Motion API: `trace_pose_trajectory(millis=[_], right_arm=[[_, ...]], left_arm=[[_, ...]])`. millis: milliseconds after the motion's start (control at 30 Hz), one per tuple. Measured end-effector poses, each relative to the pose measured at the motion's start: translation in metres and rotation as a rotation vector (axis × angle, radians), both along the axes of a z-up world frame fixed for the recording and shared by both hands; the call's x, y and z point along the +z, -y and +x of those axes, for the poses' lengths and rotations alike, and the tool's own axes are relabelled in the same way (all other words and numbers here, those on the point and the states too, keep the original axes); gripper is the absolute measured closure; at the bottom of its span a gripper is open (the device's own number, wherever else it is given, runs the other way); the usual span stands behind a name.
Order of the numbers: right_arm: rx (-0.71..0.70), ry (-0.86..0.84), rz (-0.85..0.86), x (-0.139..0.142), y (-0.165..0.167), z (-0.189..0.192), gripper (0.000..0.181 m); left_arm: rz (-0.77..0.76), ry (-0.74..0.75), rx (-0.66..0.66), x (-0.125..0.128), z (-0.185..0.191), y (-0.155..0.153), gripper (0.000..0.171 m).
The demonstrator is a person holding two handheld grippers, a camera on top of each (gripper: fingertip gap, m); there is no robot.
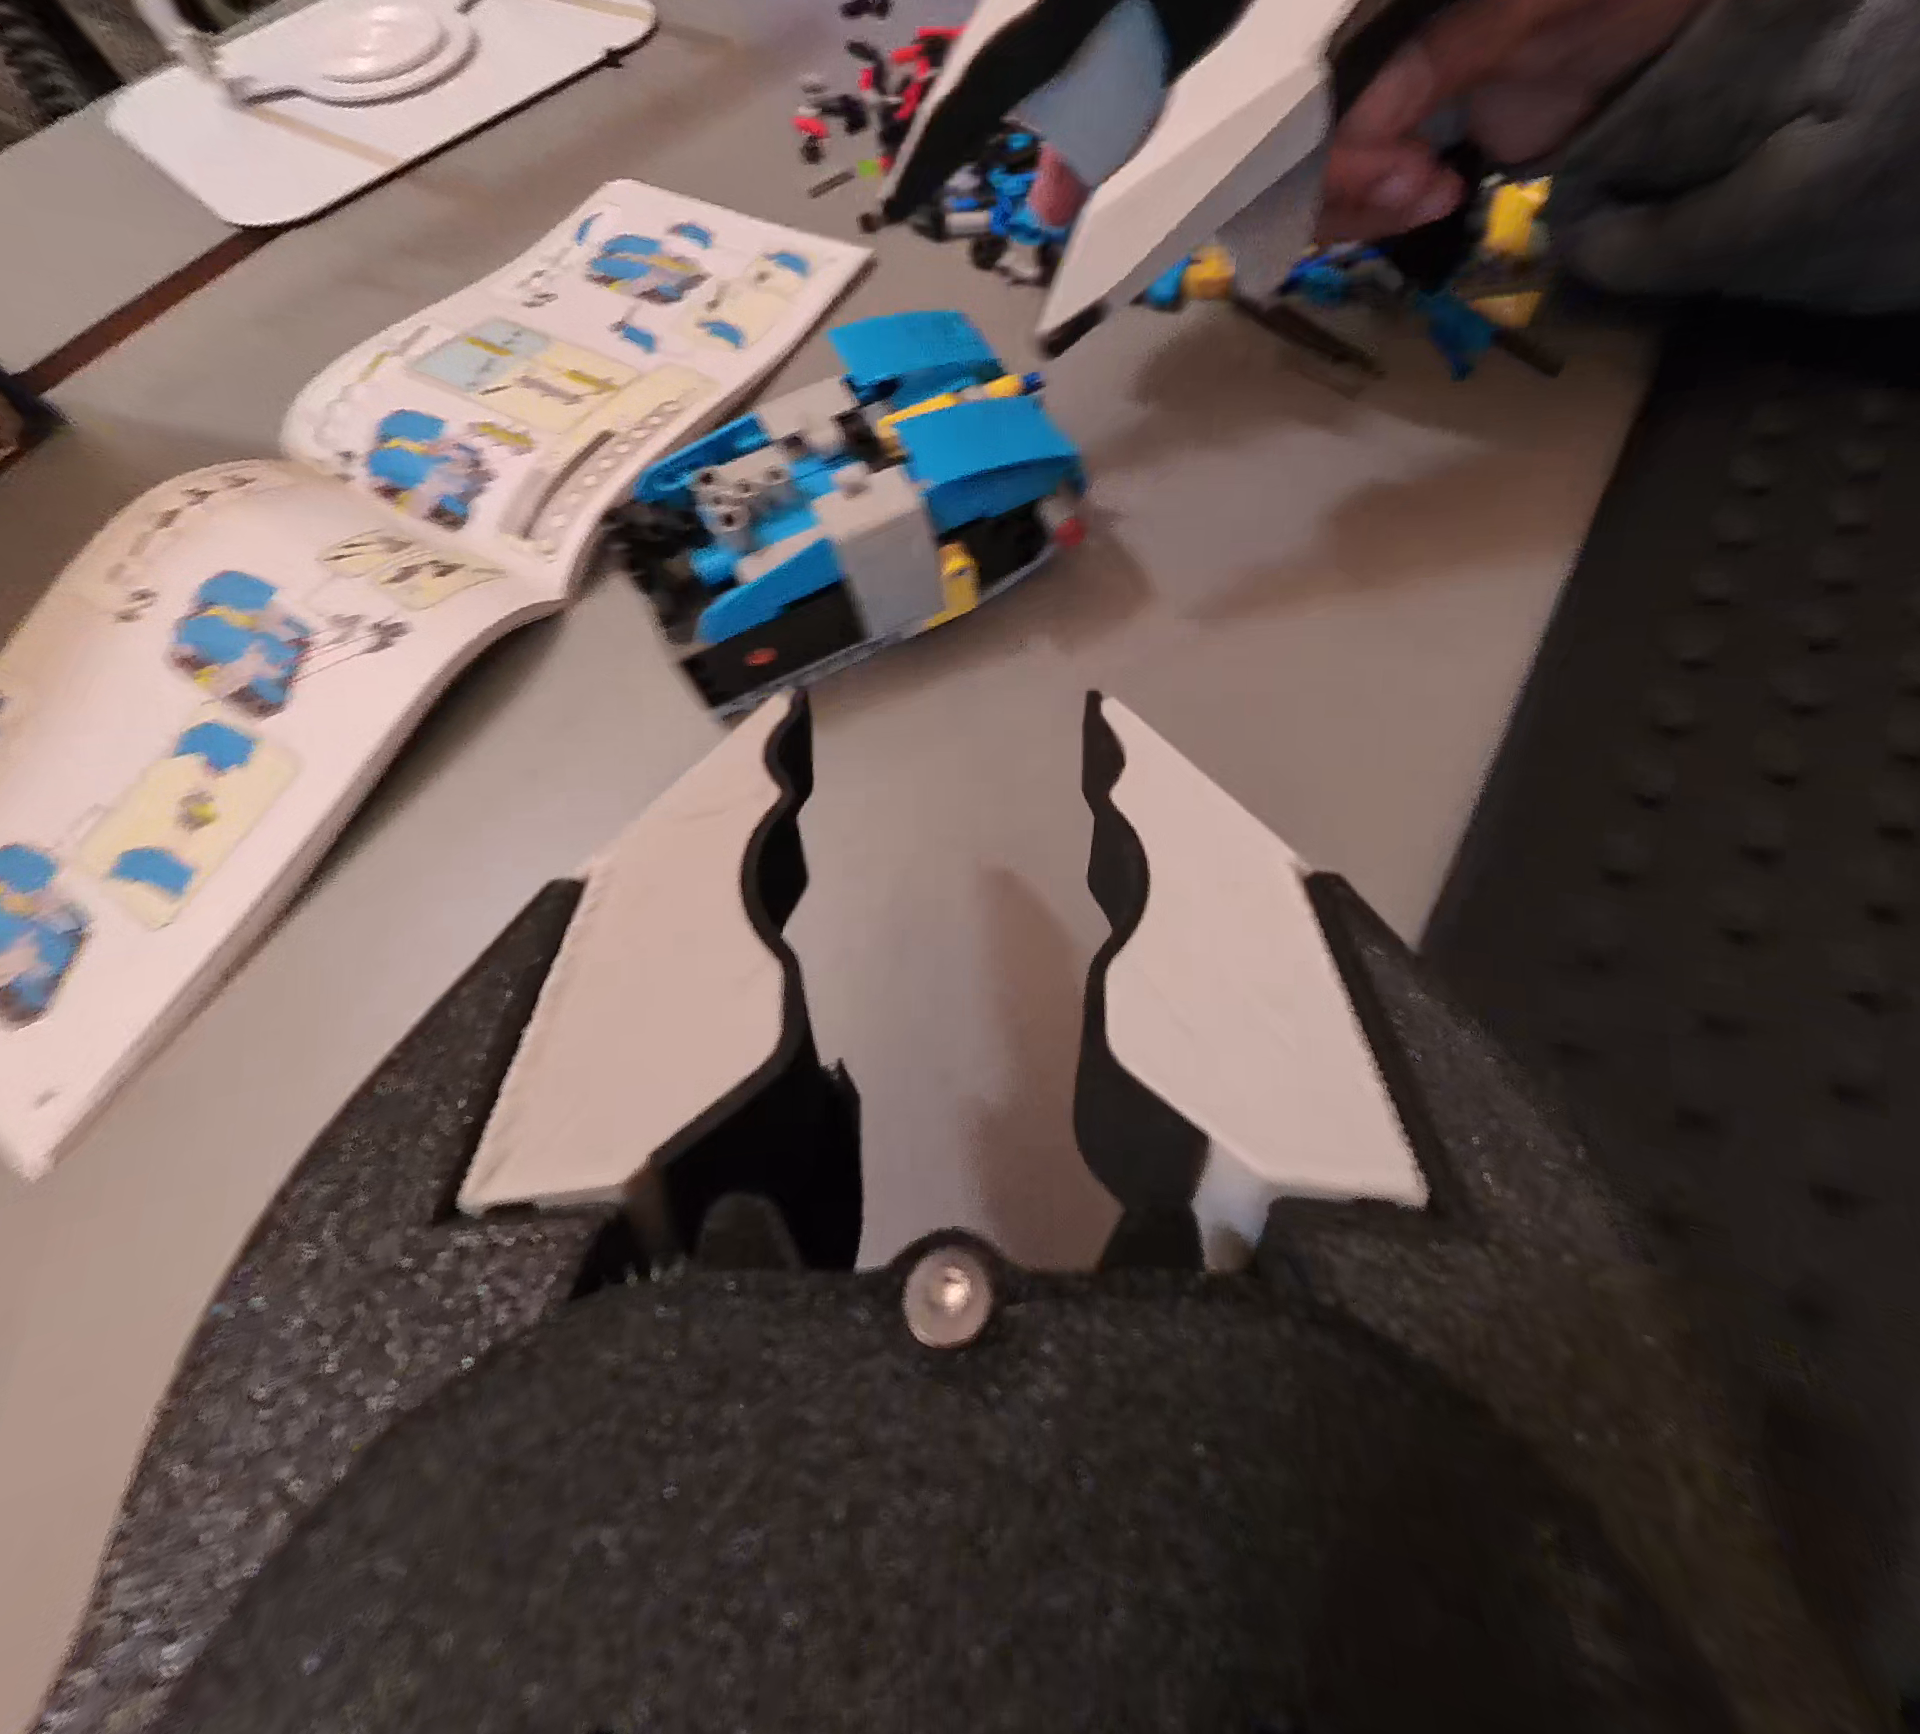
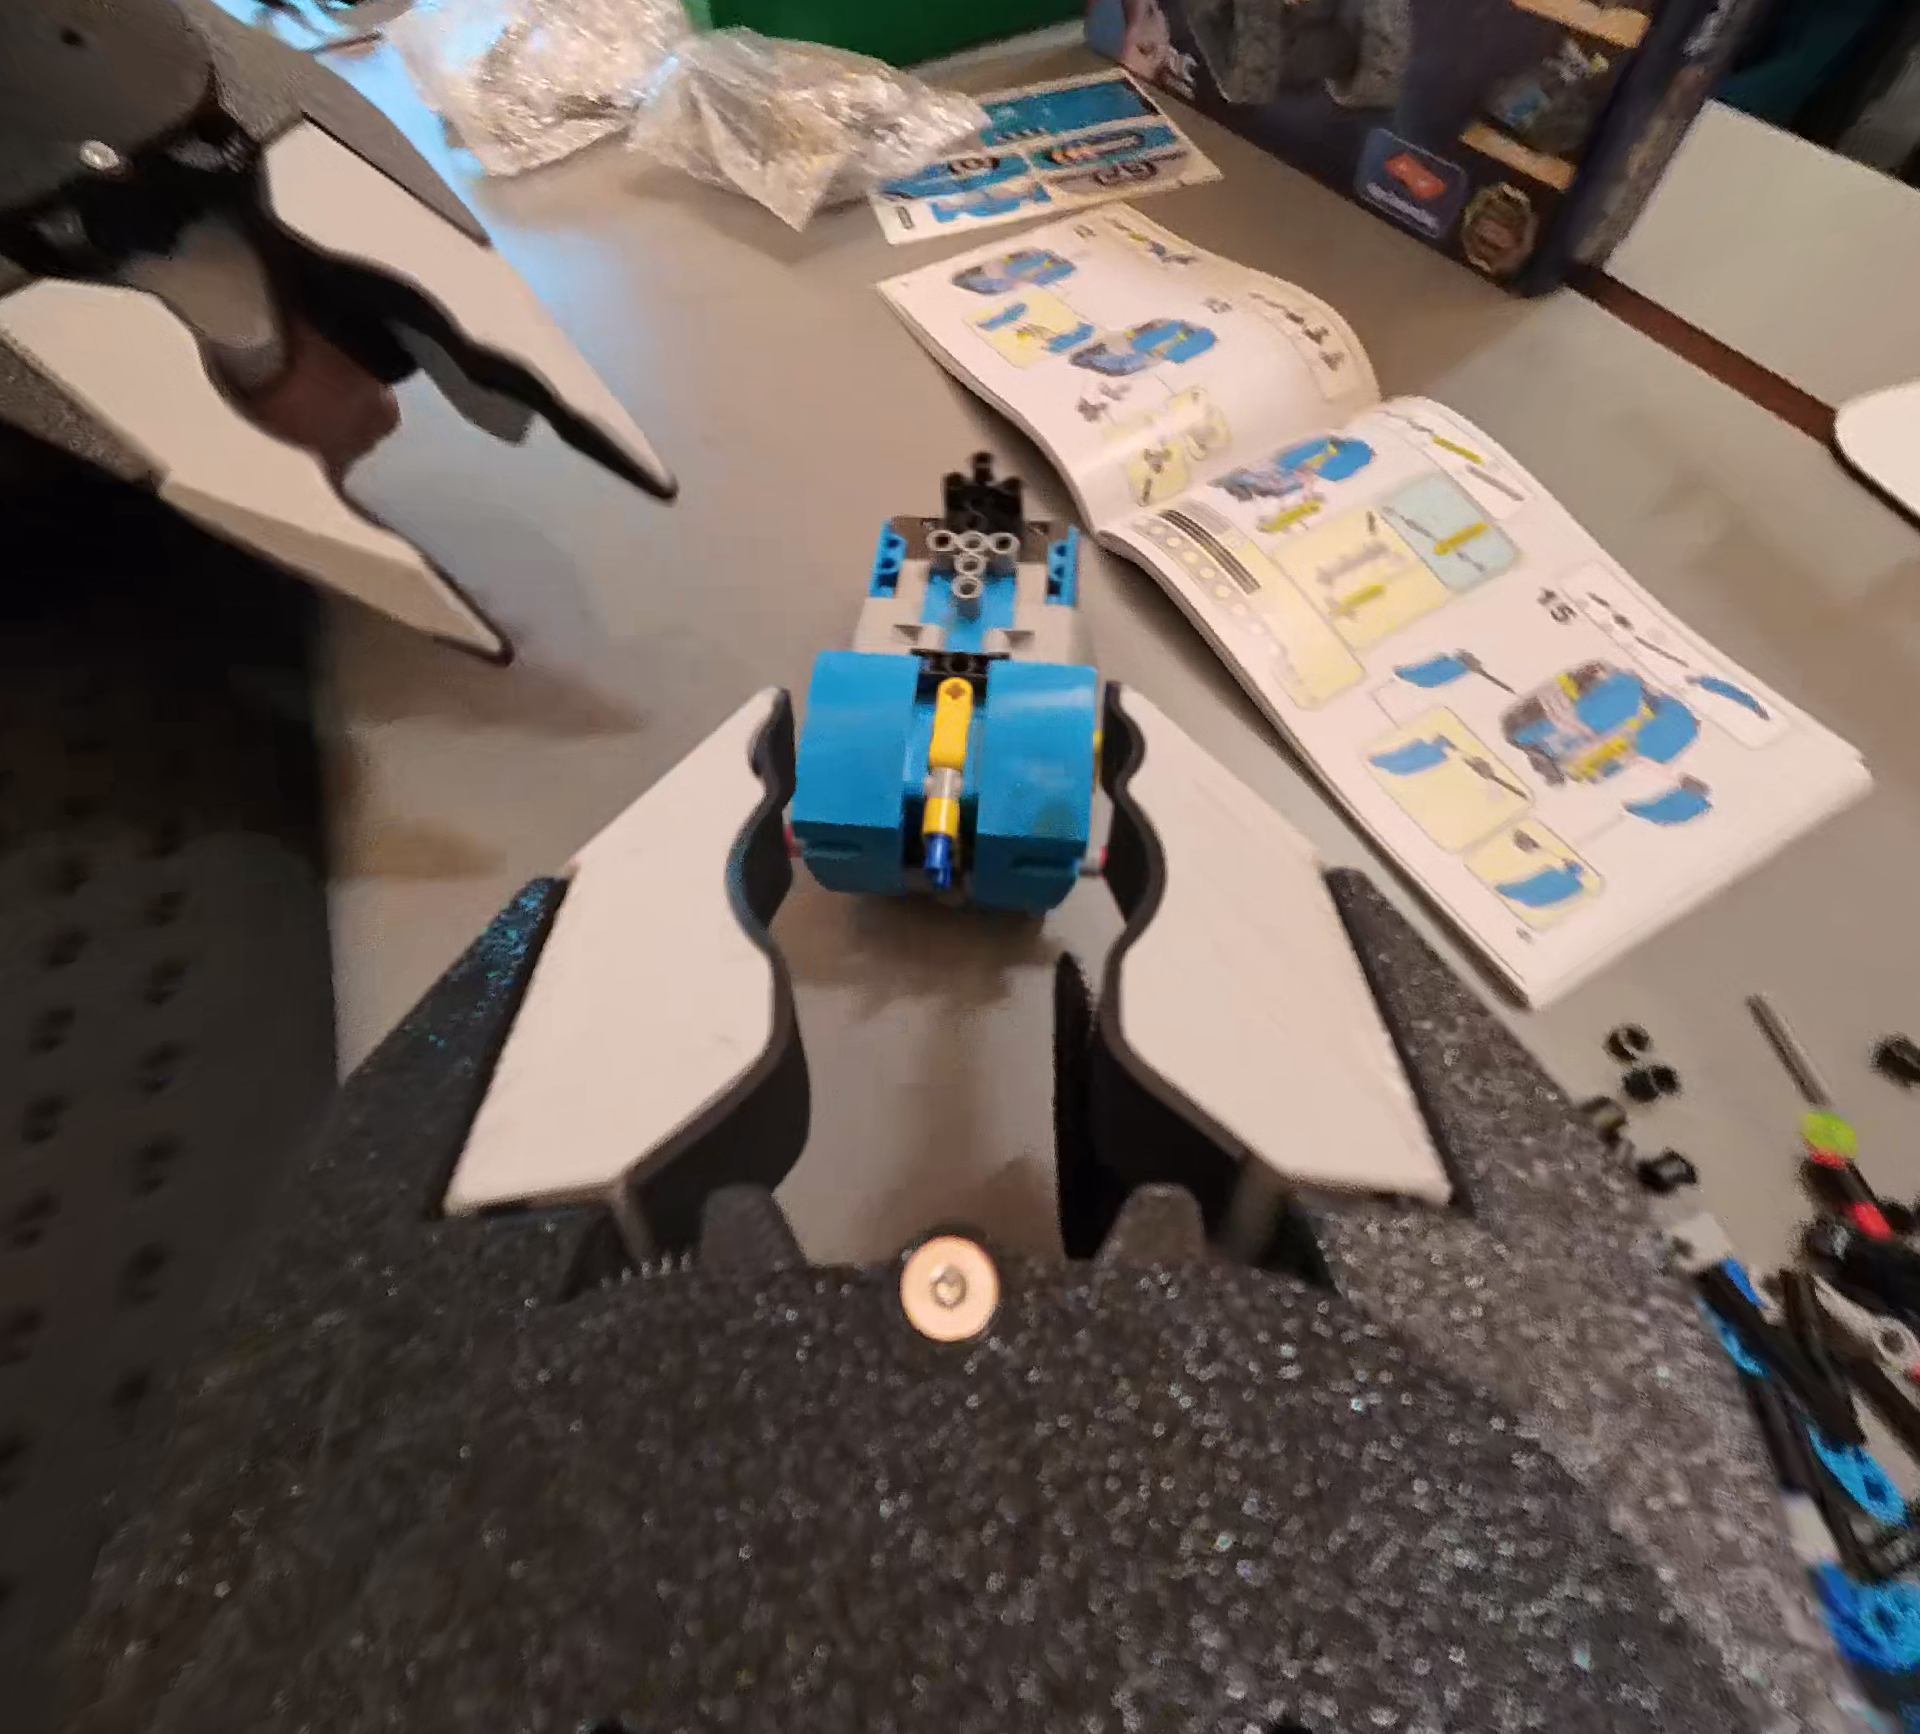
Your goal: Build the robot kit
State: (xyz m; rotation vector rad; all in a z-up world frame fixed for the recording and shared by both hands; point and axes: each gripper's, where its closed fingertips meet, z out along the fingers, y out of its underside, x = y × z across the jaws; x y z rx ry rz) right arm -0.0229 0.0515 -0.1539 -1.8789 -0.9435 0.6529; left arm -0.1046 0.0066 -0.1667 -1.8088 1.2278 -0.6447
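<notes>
One blue brick-built car stands on the grey bench, its two curved blue panels facing the right claw. In the right wrist view the car sits framed between that claw's spread fingers. The left wrist view shows those tips raised and apart from it, so we read the right claw as released, holding nothing. The left claw is likewise spread and empty, with the car just beyond its tips and a little to the left.

We judge the main risk to be the model's rounded, snapped-on panels. A squeeze landing unevenly on them could pop a piece loose or twist the car sideways. The bench looks smooth, so a one-sided nudge may push the car into the open instruction booklet, whose edge lies just beside its far end. Both views are blurred, so we cannot tell the exact clearances.

Further out lie loose small pieces, two crumpled clear bags, a sticker sheet and a dark dimpled mat.
</notes>
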Motion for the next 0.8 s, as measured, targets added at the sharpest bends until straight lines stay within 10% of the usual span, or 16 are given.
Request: trace_pose_trajectory(millis=[333, 567, 800], right_arm=[[0.135, 0.379, -0.376, -0.018, -0.015, -0.025, 0.077], [0.023, 0.789, -0.42, -0.07, -0.039, -0.037, 0.081], [0.036, 0.687, -0.374, -0.064, -0.043, -0.059, 0.116]], left_arm=[[-0.202, 0.012, -0.07, -0.017, -0.017, -0.063, 0.108], [-0.224, 0.142, 0.036, 0.003, -0.042, -0.09, 0.108], [-0.594, 0.335, -0.02, 0.002, -0.033, -0.072, 0.106]])
